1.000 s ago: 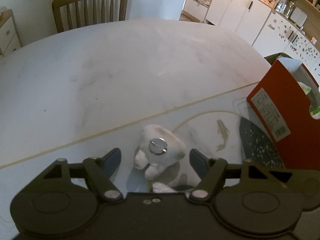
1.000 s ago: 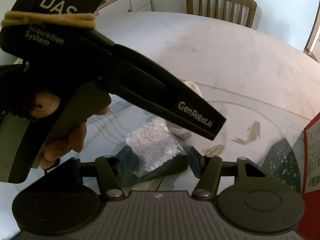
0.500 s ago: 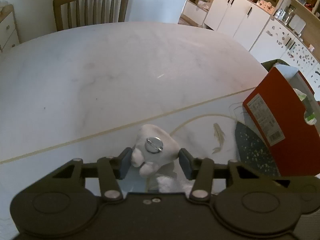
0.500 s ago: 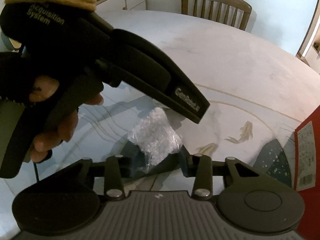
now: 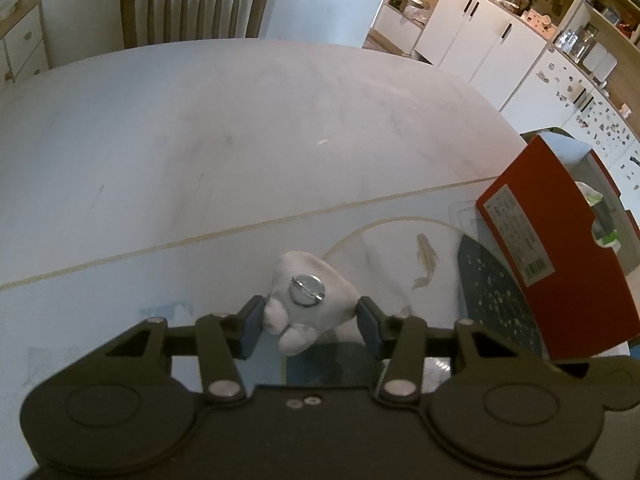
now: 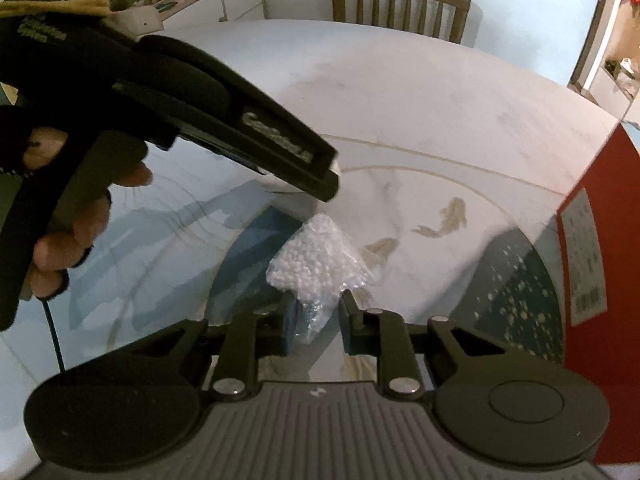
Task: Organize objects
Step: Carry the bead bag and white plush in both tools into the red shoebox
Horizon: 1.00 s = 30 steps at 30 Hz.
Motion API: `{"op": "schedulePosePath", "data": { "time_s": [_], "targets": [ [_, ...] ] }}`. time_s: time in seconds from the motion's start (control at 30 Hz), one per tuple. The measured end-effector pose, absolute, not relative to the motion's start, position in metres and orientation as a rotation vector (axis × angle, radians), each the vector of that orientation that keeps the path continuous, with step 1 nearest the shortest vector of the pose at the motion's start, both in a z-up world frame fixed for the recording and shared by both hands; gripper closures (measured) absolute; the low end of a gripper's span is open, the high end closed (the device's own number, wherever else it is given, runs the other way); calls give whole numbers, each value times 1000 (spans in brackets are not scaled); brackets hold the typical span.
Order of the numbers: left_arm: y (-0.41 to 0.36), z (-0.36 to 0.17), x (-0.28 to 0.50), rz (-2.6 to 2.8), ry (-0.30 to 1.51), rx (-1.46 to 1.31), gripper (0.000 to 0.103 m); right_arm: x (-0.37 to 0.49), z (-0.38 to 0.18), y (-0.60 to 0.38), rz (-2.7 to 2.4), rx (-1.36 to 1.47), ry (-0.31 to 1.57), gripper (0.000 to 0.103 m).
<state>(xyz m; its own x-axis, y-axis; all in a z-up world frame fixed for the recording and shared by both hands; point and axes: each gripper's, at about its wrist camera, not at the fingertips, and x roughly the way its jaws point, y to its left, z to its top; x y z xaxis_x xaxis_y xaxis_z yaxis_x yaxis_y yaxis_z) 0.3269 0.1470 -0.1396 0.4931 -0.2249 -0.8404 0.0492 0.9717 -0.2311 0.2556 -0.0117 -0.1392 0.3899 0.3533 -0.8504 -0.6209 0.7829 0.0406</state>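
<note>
In the left wrist view my left gripper (image 5: pixel 309 322) is shut on a small white plush toy (image 5: pixel 308 300) with a metal pin disc on its back, held just above the table mat. In the right wrist view my right gripper (image 6: pixel 316 322) is shut on the neck of a clear plastic bag of white beads (image 6: pixel 316 256), lifted a little off the mat. The left gripper's black body (image 6: pixel 224 120) crosses the upper left of that view, and its tip hides the plush.
A red cardboard box (image 5: pixel 560 256) with items inside stands at the right, also in the right wrist view (image 6: pixel 604 264). A patterned mat with fish prints (image 6: pixel 448 220) covers the near table. A wooden chair (image 5: pixel 196 4) stands at the far side of the white table (image 5: pixel 240 128).
Both grippers closed: the left onto the plush toy, the right onto the bead bag. Both objects have lifted slightly off the mat.
</note>
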Motion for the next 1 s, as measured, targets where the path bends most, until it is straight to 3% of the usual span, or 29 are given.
{"op": "schedulePosePath", "data": {
  "time_s": [0.3,1.0],
  "targets": [
    [139,-124,305,-182,1034,-206,55,250,-124,-45,606,-255,972,85],
    [67,-44,263,-272,953,-184,55,203,-30,-107,572,-113,925,85]
  ]
}}
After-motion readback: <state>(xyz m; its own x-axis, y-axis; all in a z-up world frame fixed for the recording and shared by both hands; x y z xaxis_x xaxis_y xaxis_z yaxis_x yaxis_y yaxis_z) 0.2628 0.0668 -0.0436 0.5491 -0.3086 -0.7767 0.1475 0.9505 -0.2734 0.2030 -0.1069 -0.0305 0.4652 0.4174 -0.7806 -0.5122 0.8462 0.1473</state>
